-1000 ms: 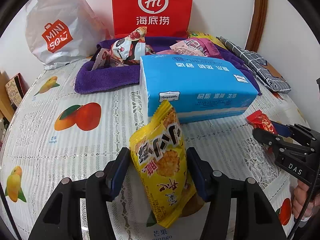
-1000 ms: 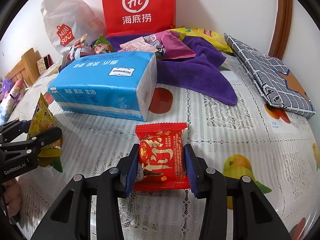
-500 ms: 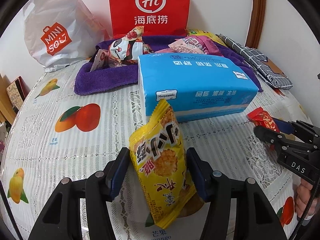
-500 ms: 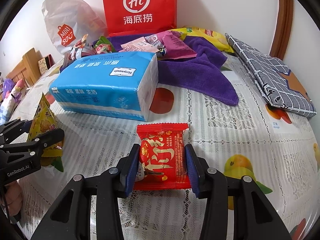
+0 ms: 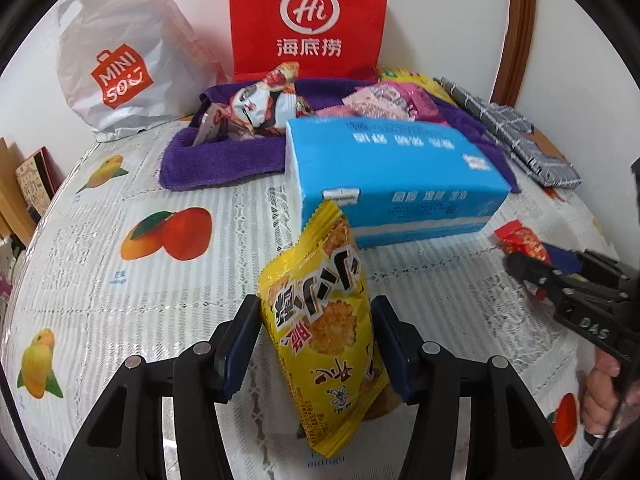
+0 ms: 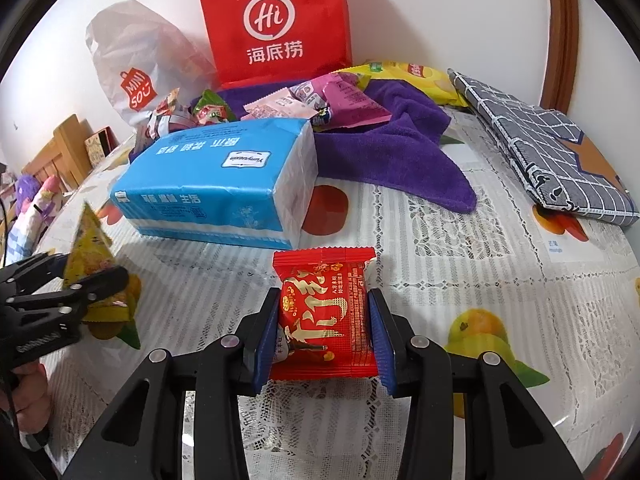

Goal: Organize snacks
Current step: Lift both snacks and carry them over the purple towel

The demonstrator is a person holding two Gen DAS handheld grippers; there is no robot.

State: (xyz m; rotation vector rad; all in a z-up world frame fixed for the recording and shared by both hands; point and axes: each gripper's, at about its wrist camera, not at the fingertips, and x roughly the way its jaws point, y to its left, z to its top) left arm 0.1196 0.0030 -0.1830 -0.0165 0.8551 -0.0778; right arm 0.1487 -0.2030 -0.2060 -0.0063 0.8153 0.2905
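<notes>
A yellow snack packet (image 5: 320,320) stands tilted between the pads of my left gripper (image 5: 315,308), which is shut on it a little above the tablecloth. The right wrist view shows the same yellow packet (image 6: 90,240) in the left gripper (image 6: 92,276) at the far left. A red snack packet (image 6: 324,320) lies flat between the blue pads of my right gripper (image 6: 324,300); the jaws are closing on its two sides. From the left wrist, that red packet (image 5: 520,240) pokes out of the right gripper (image 5: 532,268) at the right edge.
A blue tissue pack (image 6: 224,184) lies just beyond both grippers. Behind it a purple towel (image 6: 392,152) carries several snack packets. A red paper bag (image 5: 308,20) and a white shopping bag (image 5: 120,72) stand at the wall. A grey checked cloth (image 6: 540,148) lies at the right.
</notes>
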